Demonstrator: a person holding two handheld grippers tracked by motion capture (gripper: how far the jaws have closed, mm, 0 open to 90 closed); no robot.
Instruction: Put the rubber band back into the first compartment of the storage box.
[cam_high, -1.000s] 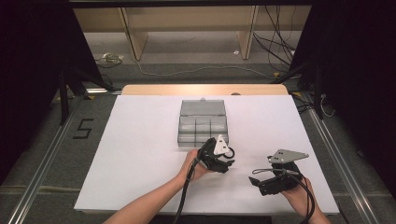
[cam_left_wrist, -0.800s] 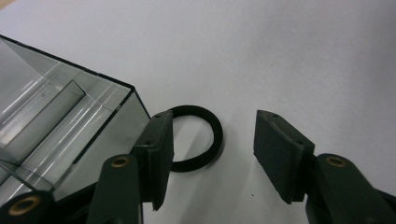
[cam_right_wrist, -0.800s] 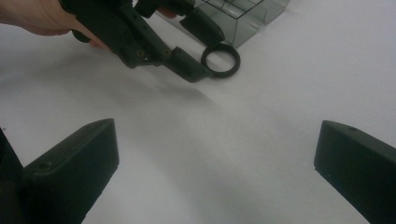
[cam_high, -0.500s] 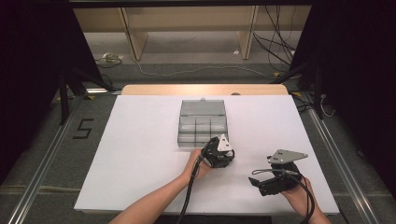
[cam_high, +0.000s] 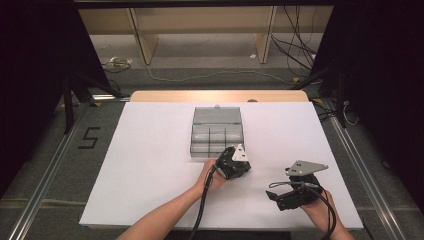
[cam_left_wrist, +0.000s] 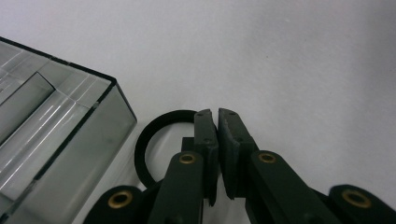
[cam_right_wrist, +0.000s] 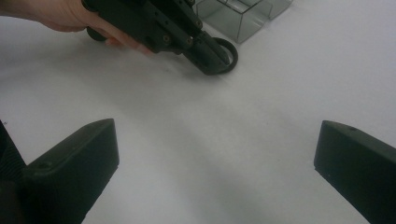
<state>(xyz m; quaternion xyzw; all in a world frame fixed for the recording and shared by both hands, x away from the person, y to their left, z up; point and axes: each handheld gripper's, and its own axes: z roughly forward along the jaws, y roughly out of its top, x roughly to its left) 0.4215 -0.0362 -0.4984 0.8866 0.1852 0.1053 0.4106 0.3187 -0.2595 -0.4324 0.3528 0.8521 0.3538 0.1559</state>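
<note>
A clear grey-tinted plastic organiser box (cam_high: 217, 136) sits on the white, matte counter (cam_high: 150, 165), its hinged lid standing open at the far side and its inside split by thin see-through walls into small rectangular compartments; I cannot tell whether anything lies in them. In the left gripper view its near corner (cam_left_wrist: 70, 140) shows sharp straight edges and glossy, reflective walls. Just beside that corner, flat on the counter, lies a thin black ring (cam_left_wrist: 156, 140), round and smooth with a dull rubbery look. The left claw (cam_left_wrist: 218, 140) has just been closing and now has its jaws drawn together, with a narrow slit between the flat, slightly rough pads; the tips press over the ring's right-hand part, and the right gripper view shows the ring (cam_right_wrist: 229, 53) looped around those closed tips, so the claw is clamped on its band. In the high view the left claw (cam_high: 231, 159) is at the box's near edge. The right claw (cam_high: 274, 196) rests nearer the person, well apart from the box, its two blunt black jaws spread wide with nothing but bare counter between them.
</note>
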